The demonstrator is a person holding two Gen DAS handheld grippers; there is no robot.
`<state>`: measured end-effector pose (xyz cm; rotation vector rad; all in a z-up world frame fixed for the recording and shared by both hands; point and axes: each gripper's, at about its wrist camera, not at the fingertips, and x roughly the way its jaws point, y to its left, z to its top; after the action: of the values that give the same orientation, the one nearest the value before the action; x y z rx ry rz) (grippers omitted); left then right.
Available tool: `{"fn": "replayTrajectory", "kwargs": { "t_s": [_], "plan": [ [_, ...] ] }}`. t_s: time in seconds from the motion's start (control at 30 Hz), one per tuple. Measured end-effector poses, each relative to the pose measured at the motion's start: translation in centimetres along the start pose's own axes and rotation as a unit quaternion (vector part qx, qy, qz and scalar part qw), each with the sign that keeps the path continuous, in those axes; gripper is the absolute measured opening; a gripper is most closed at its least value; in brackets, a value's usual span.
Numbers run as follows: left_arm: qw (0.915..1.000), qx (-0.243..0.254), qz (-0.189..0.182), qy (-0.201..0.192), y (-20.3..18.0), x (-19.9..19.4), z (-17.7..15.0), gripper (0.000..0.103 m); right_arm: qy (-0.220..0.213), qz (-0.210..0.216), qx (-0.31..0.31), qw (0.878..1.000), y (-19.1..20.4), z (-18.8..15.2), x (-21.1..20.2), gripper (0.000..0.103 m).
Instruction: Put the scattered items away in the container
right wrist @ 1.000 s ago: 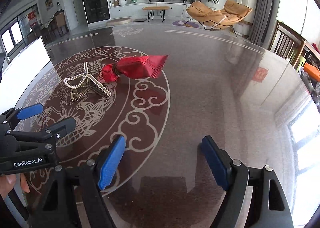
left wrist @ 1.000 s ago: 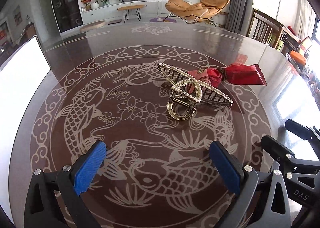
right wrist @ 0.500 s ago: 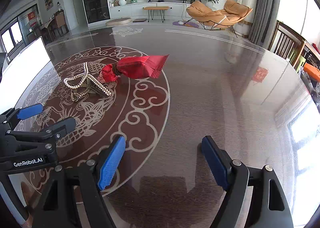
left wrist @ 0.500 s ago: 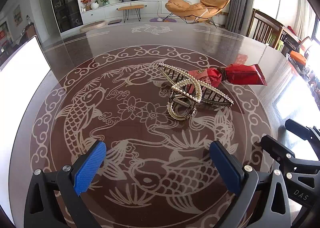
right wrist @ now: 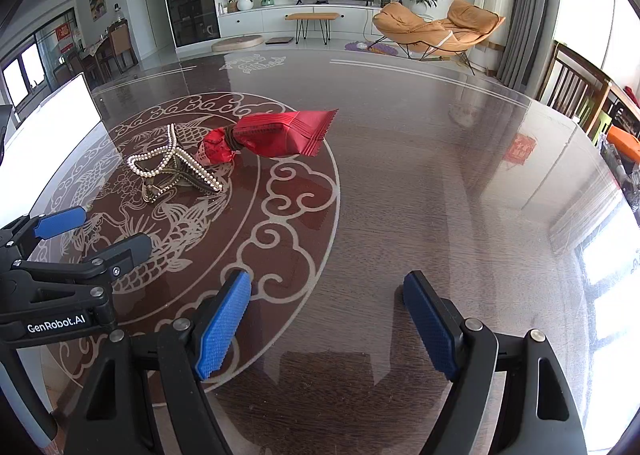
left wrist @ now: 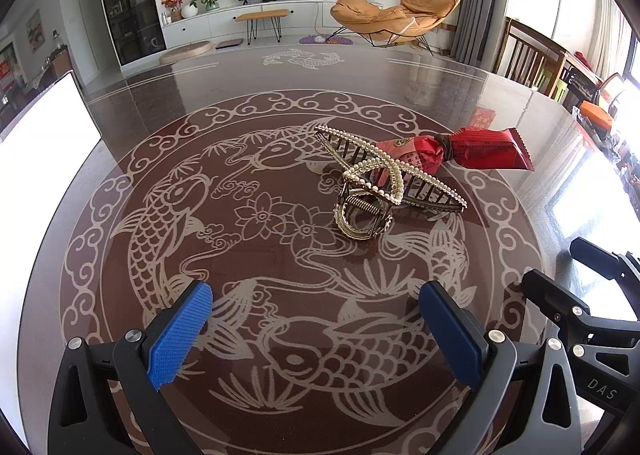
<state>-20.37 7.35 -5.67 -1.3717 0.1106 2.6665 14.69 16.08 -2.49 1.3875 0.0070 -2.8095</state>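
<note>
A pearl-trimmed bronze hair claw clip (left wrist: 376,187) lies on the dark round table, with a red wrapped snack packet (left wrist: 464,151) touching its far side. My left gripper (left wrist: 316,331) is open and empty, low over the table, short of the clip. My right gripper (right wrist: 328,319) is open and empty, to the right of both items; the clip (right wrist: 172,167) and packet (right wrist: 276,135) lie to its upper left. The left gripper (right wrist: 80,239) shows at the left edge of the right wrist view. A white container (left wrist: 44,127) stands at the table's left edge.
The glass-topped table (right wrist: 440,183) bears a koi and cloud pattern (left wrist: 168,215). Wooden chairs (left wrist: 532,55) stand at the far right rim. An orange lounge chair (right wrist: 436,27) and TV stand lie beyond the table.
</note>
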Motion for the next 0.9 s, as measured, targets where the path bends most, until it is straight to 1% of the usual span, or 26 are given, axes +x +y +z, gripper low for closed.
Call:
{"fn": "replayTrajectory", "kwargs": {
  "t_s": [0.9],
  "plan": [
    [1.0, 0.0, 0.0, 0.0, 0.01, 0.01, -0.03, 0.103, 0.0, 0.0, 0.0, 1.0, -0.19, -0.28, 0.21, 0.08]
  ]
}}
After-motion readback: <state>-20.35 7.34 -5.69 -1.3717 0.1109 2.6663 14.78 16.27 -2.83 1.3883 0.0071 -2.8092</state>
